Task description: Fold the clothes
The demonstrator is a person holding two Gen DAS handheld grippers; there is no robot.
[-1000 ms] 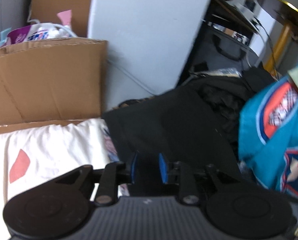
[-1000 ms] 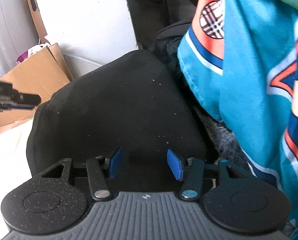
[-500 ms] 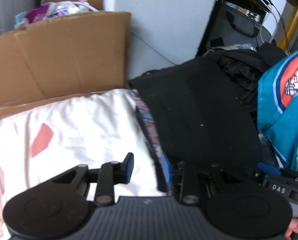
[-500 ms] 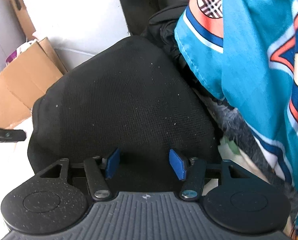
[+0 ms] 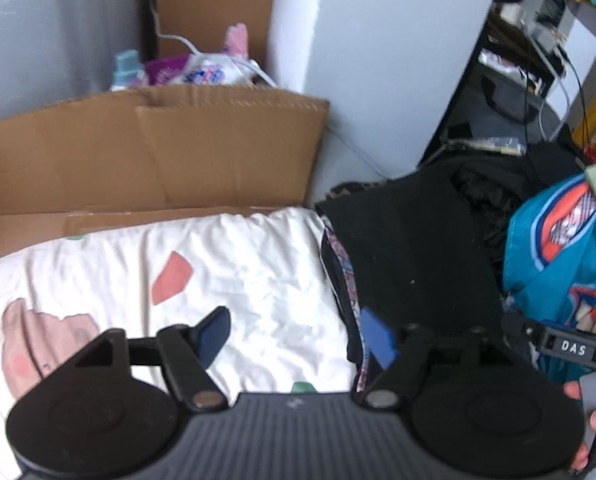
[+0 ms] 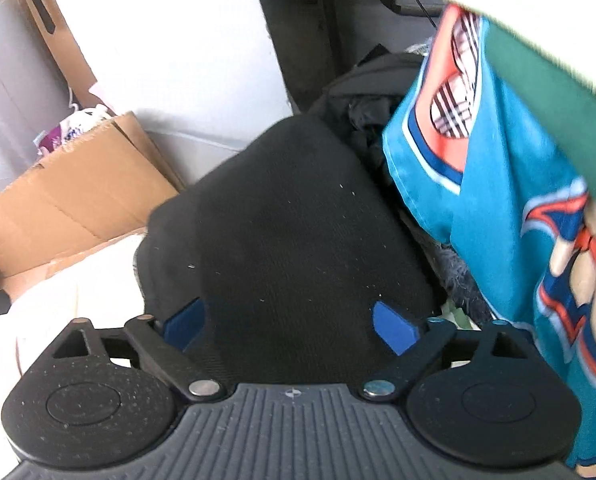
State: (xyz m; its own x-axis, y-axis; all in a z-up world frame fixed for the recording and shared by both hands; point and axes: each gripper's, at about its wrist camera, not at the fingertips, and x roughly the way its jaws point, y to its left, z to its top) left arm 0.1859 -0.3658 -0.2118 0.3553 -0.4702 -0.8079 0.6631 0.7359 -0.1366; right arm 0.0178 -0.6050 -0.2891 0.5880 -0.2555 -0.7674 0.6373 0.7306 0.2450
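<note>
Left wrist view: black garment [image 5: 414,248] lies folded on the white patterned sheet [image 5: 225,264], beside a teal jersey [image 5: 550,264] | left gripper [image 5: 298,336] just sprung wide, nothing pinched | right gripper [image 6: 293,322] likewise just widened above the garment, empty | cardboard box [image 5: 145,160] behind.

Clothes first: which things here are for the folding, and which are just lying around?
For the folding:
- black garment, folded, on top of a stack
- teal jersey, hanging at the right
- left gripper and right gripper, both open with nothing between the jaws

Just lying around:
- cardboard box
- white sheet with coloured patches
- bottle and bags behind the box
- desk with cables
</note>
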